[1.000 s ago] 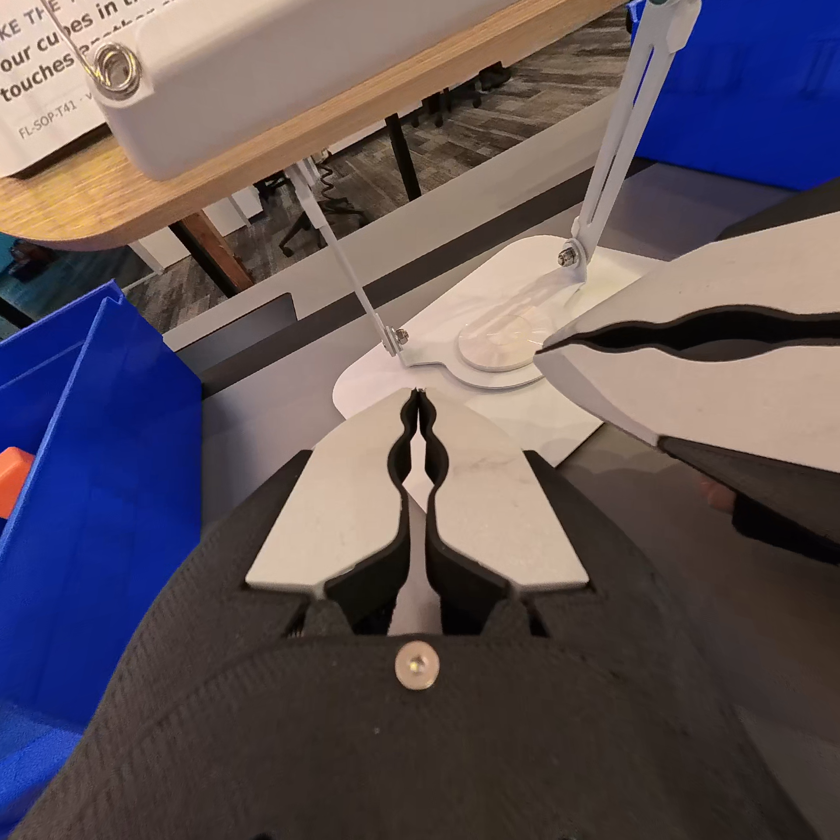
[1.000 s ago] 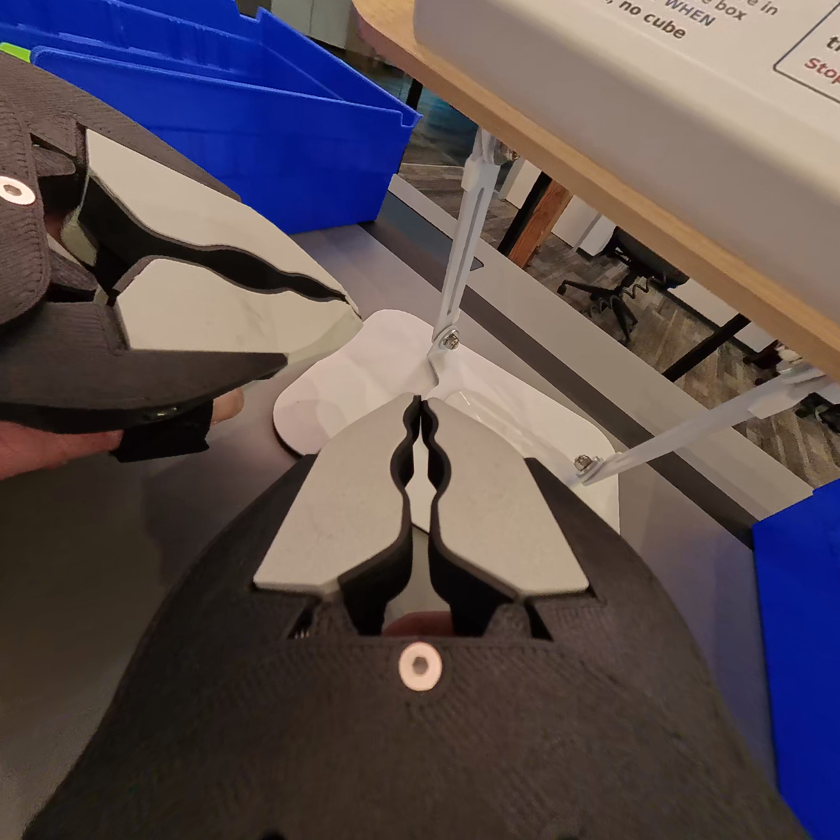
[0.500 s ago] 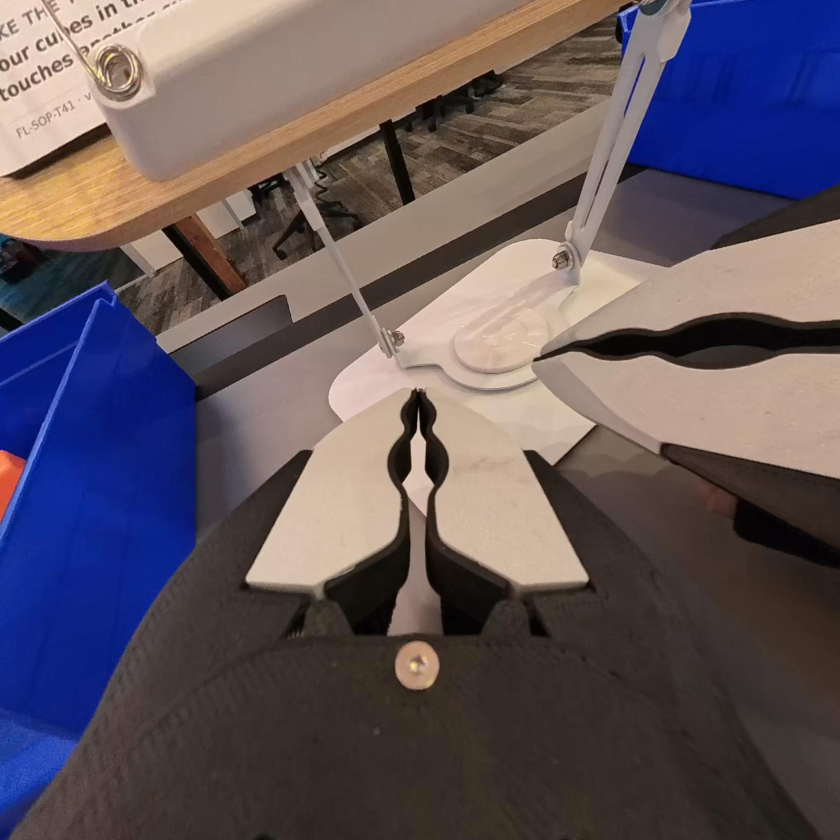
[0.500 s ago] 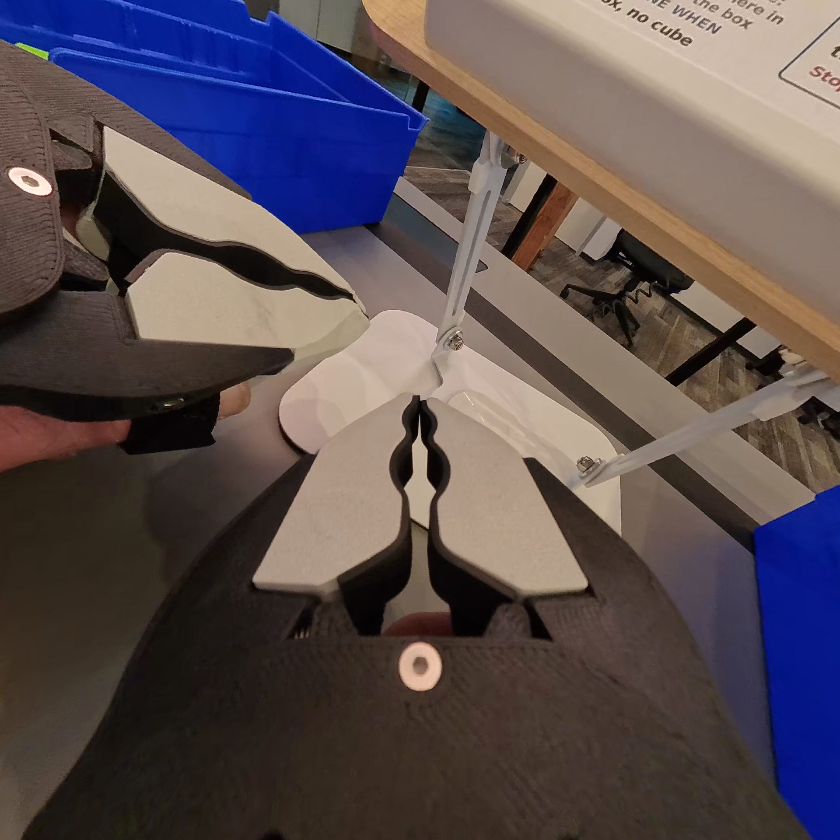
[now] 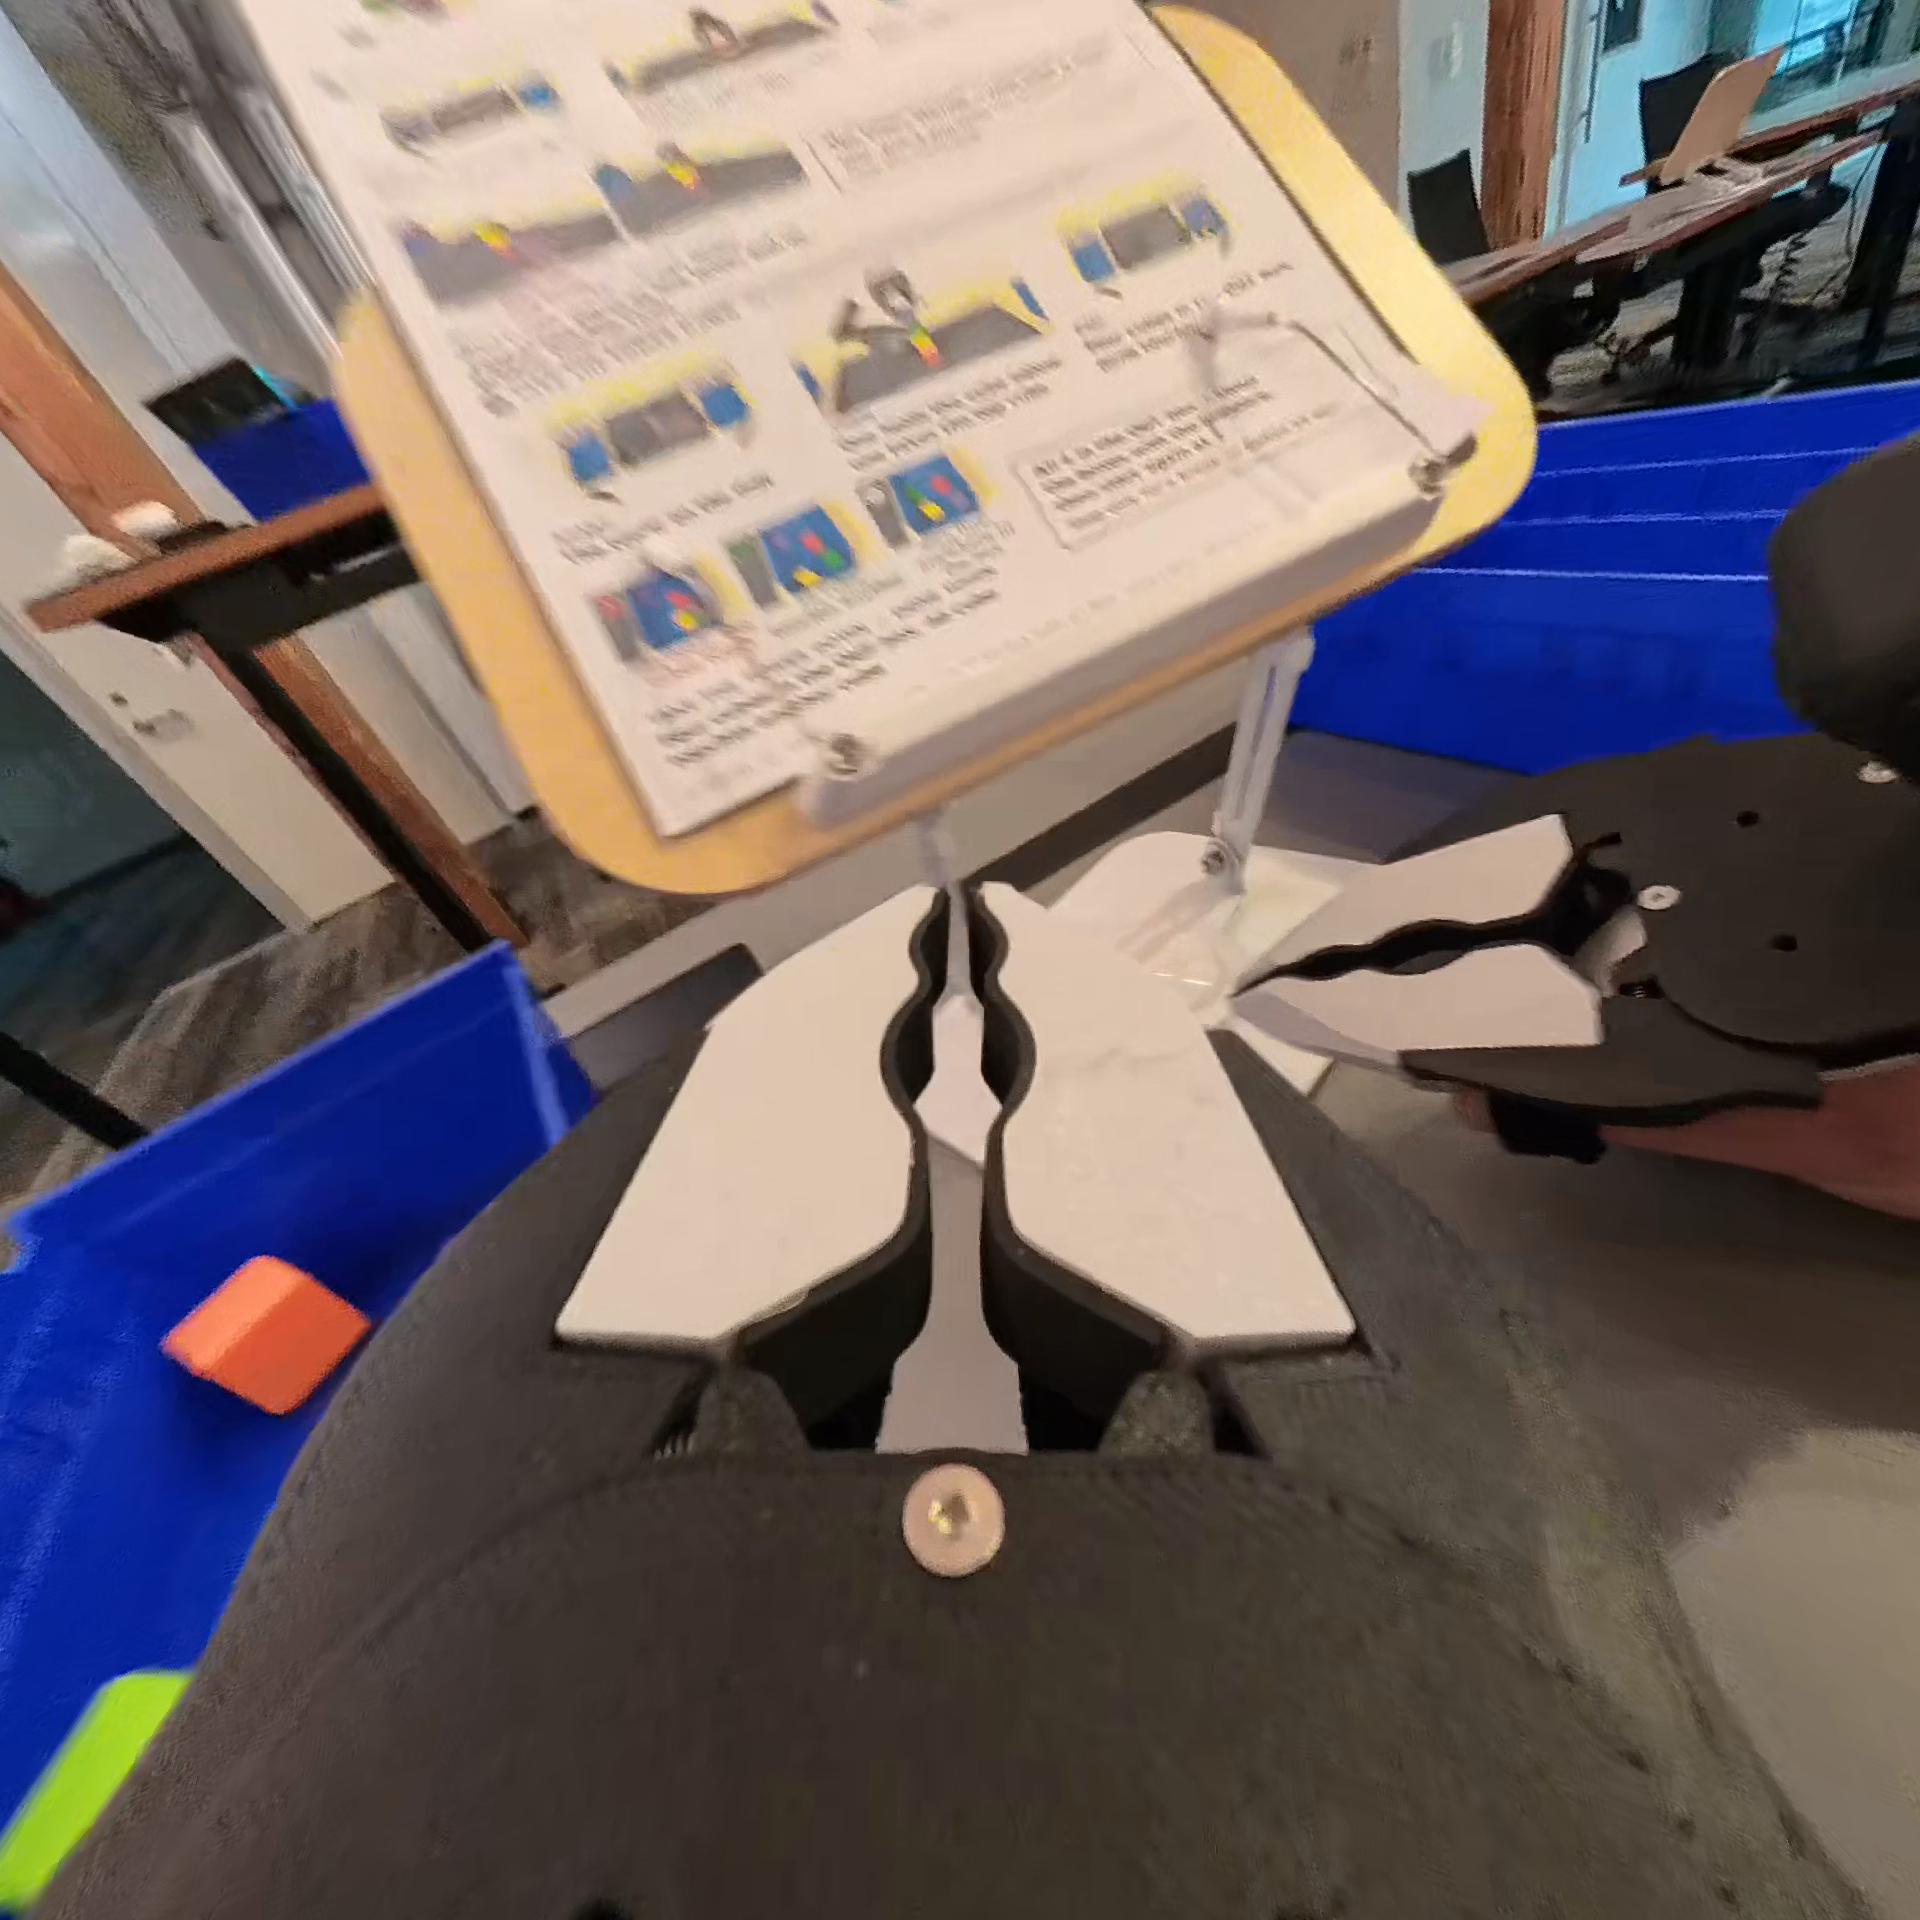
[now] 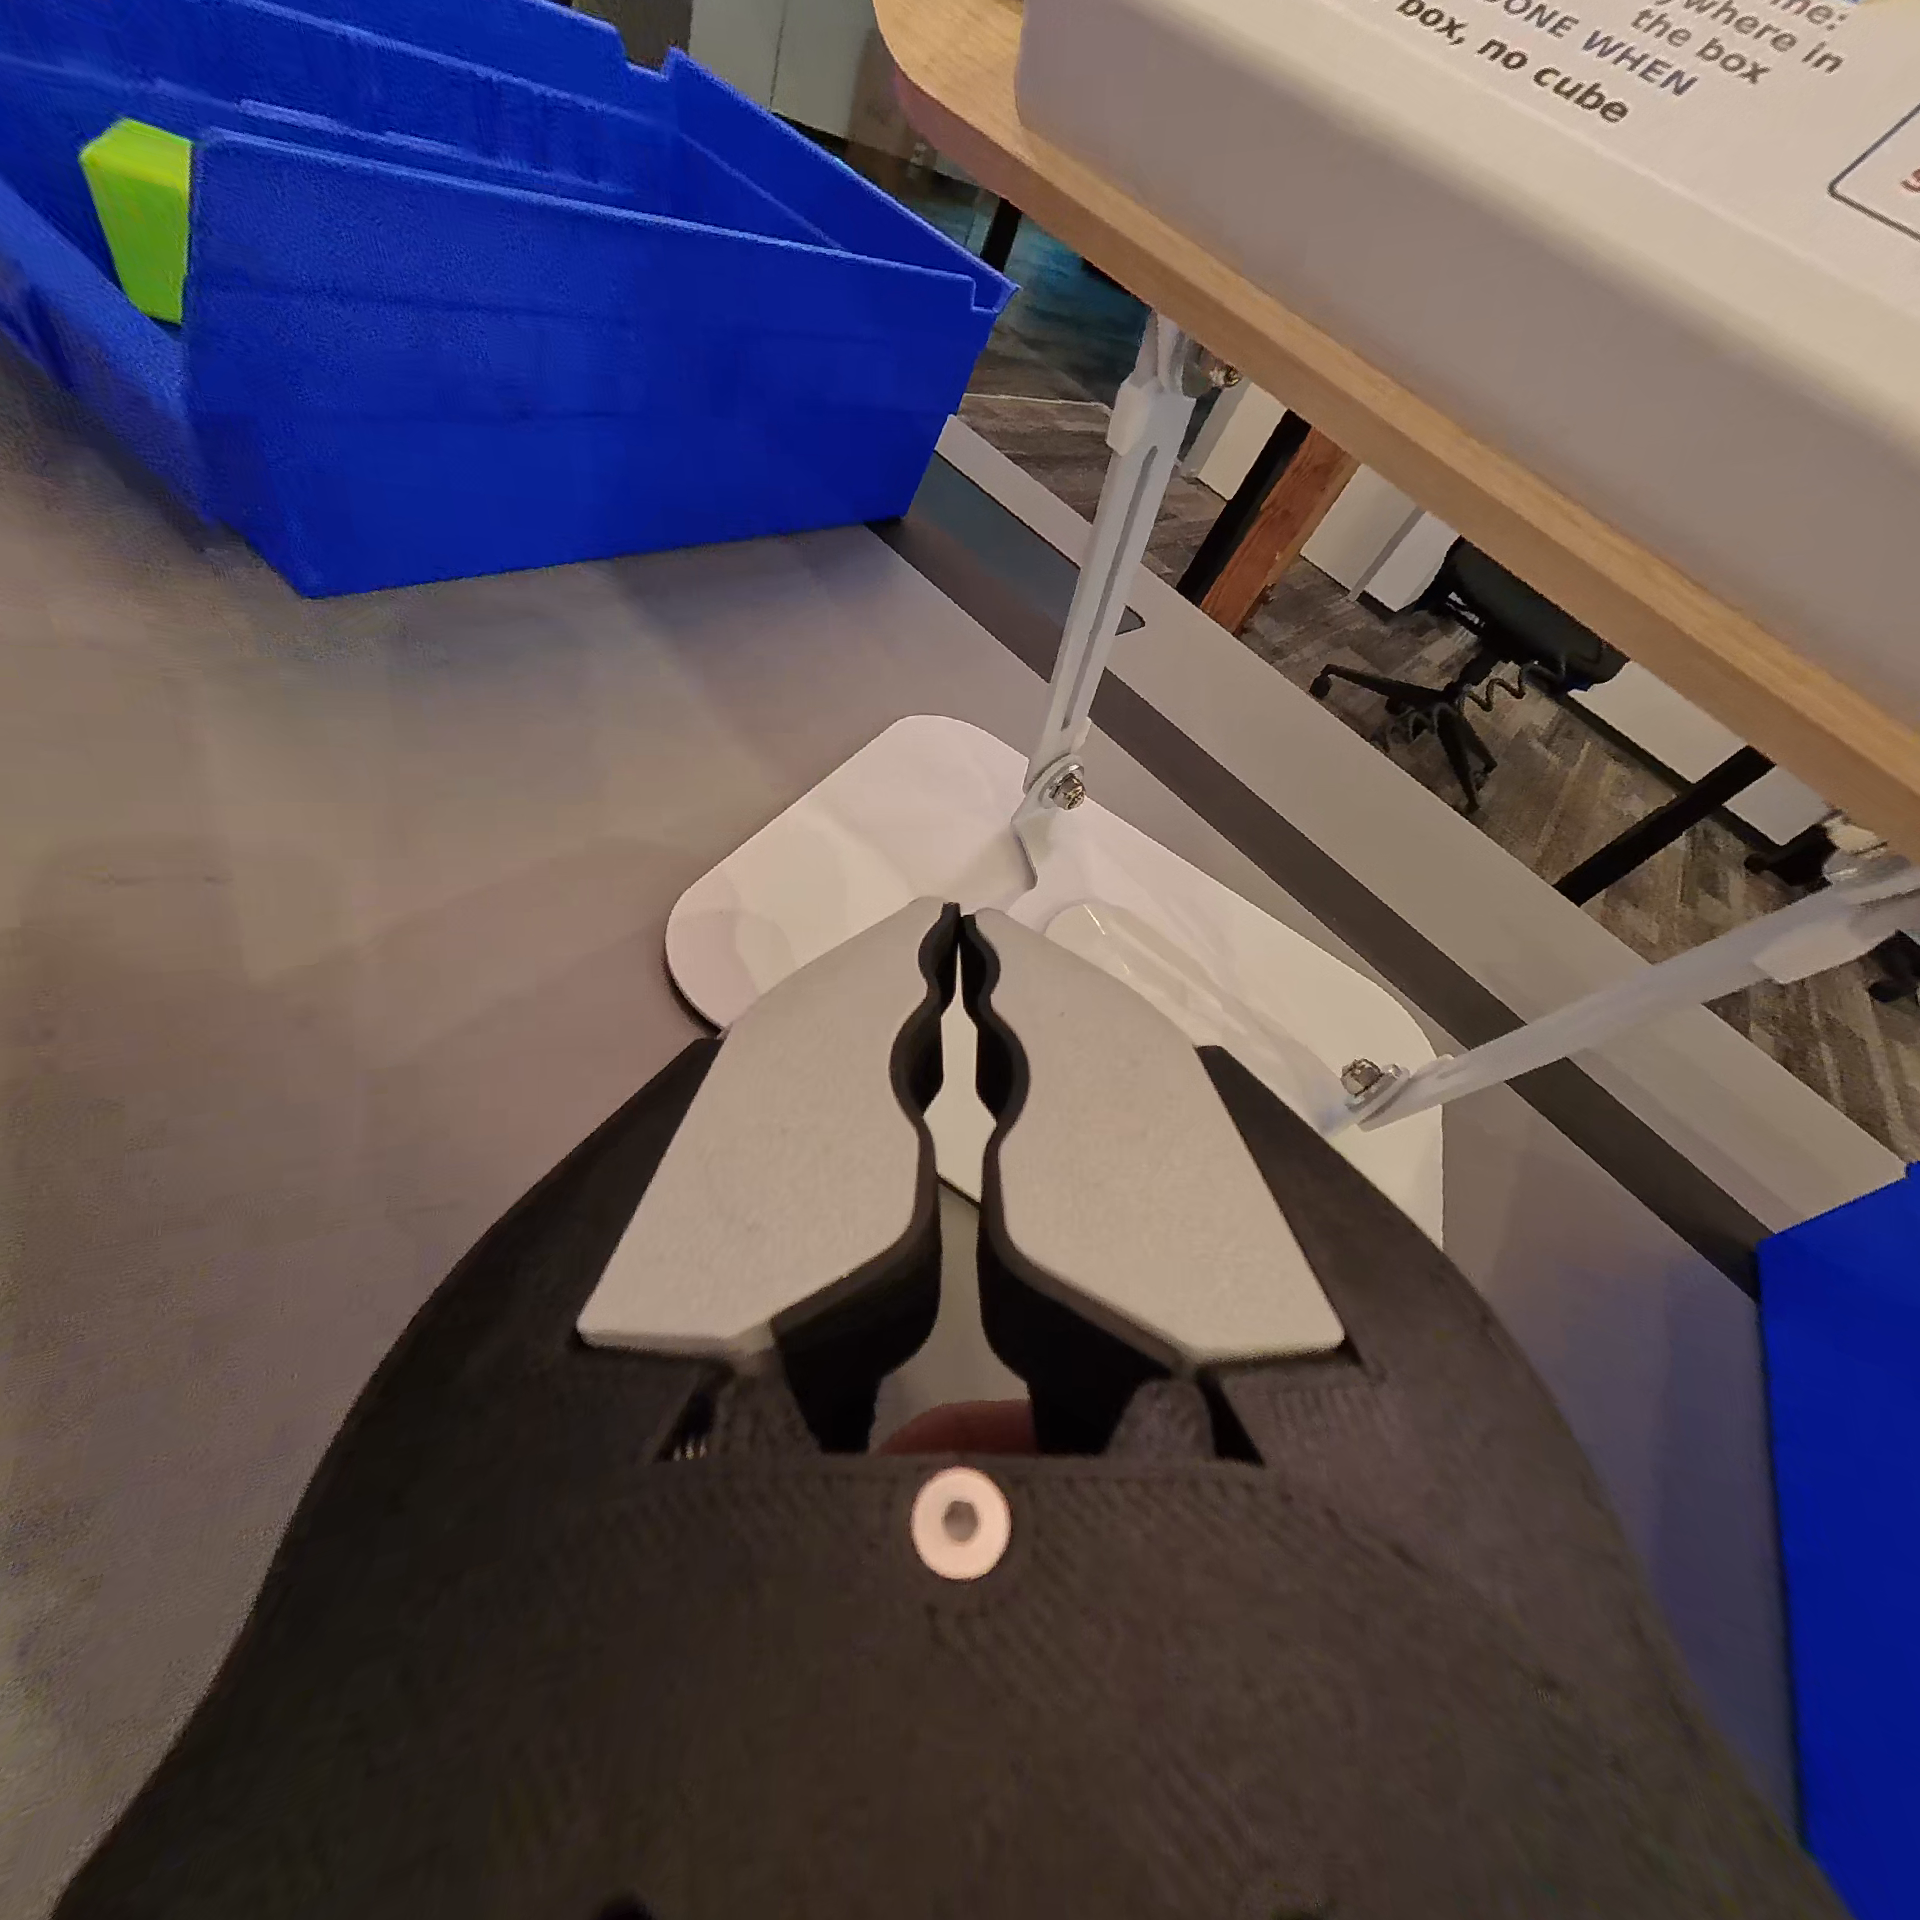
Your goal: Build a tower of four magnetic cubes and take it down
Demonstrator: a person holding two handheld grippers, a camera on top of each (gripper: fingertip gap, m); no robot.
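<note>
No tower anywhere yet, so I'd say this is right at the start; the only cubes showing are sitting in the blue bin (image 5: 312, 1143) at about 8 o'clock in the left wrist view: an orange cube (image 5: 265, 1333) lying tilted on the bin floor, and a lime-green cube (image 5: 78, 1782) poking in at the bottom-left corner; in the right wrist view the green one is showing again at 10 o'clock, leaning against a bin wall; the other two cubes aren't visible, so I can't say where they are.

Left hand-held gripper (image 5: 958, 904) is sitting with its jaws pinched nearly together and nothing between them; right hand-held gripper (image 6: 956, 920) is looking the same, tips all but touching, empty; from the left view it's hanging out at 3 o'clock, just over the white base plate (image 6: 831, 831) of the stand.

The grey tabletop (image 6: 364, 831) is carrying no stacked cubes in either view; the instruction board (image 5: 883, 416) is looming at 12 o'clock on its thin white legs; a second blue bin (image 5: 1610, 582) is sitting at 2 o'clock.

So all four placements, plus the whole takedown, are still waiting to happen, imo.
</note>
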